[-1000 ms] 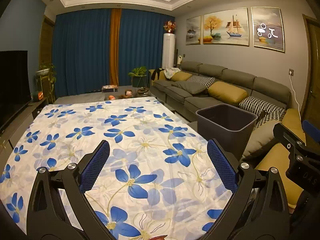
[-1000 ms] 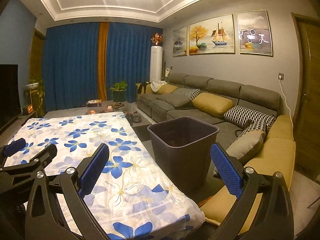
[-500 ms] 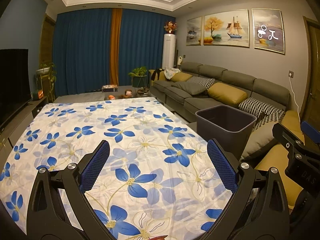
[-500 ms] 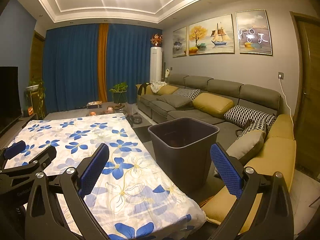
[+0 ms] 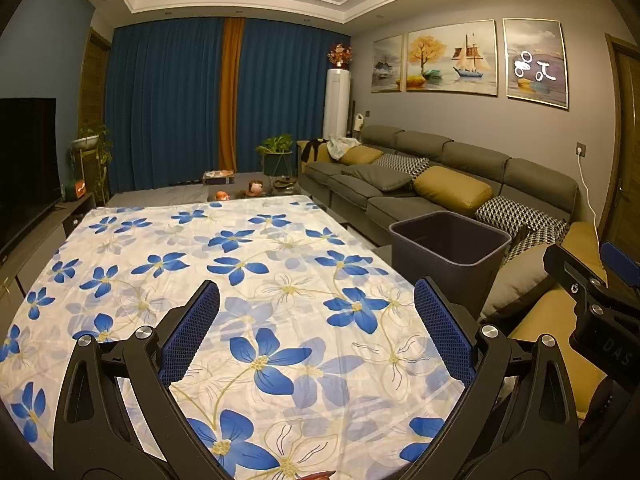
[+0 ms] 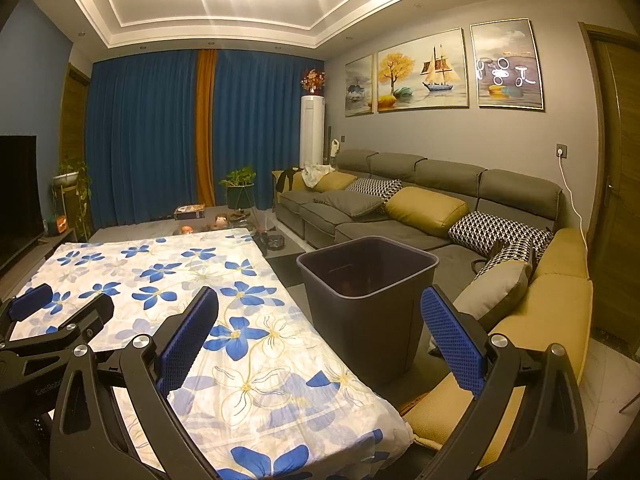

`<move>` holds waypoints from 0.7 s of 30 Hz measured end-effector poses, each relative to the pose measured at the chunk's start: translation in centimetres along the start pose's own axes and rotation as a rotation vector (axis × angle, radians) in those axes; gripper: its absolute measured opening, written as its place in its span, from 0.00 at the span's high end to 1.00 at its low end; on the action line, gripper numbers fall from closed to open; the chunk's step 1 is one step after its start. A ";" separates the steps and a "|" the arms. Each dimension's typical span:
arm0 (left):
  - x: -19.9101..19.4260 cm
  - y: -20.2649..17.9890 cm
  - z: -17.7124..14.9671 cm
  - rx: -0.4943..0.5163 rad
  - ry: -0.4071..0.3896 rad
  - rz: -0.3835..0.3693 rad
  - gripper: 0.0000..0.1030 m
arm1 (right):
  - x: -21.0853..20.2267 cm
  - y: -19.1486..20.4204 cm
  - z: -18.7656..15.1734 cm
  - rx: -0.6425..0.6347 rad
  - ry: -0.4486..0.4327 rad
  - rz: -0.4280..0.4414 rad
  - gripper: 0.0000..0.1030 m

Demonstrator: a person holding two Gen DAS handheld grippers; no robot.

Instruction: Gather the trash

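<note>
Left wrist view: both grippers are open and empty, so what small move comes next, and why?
Probably tilt the left gripper down: only a reddish sliver shows at the near edge of the flowered tablecloth; the dark plastic bin stands alongside.

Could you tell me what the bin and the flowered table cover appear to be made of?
Bin: probably plastic, dark and matte, with smooth, thin, rigid walls and a rolled rim. Table cover: thin woven cloth, printed with blue flowers; it wrinkles and drapes over the table edge.

Both wrist views forward; shared table, bin
</note>
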State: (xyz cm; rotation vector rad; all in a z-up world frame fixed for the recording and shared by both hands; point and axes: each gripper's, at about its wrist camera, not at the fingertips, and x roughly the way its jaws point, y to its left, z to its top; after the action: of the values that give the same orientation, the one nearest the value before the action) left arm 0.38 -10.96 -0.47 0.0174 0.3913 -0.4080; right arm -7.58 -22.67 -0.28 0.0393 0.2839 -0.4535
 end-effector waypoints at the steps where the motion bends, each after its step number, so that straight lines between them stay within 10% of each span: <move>1: 0.0 0.0 0.0 -0.001 -0.001 0.000 0.07 | 0.0 0.0 0.0 0.001 0.000 0.000 0.05; 21: -0.3 -0.5 0.3 0.001 -0.004 -0.012 0.07 | -0.1 0.2 0.4 0.003 -0.004 -0.002 0.05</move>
State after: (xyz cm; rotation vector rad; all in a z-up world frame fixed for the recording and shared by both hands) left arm 0.07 -11.38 -0.01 0.0154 0.3872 -0.4197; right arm -7.49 -22.50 0.16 0.0416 0.2795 -0.4556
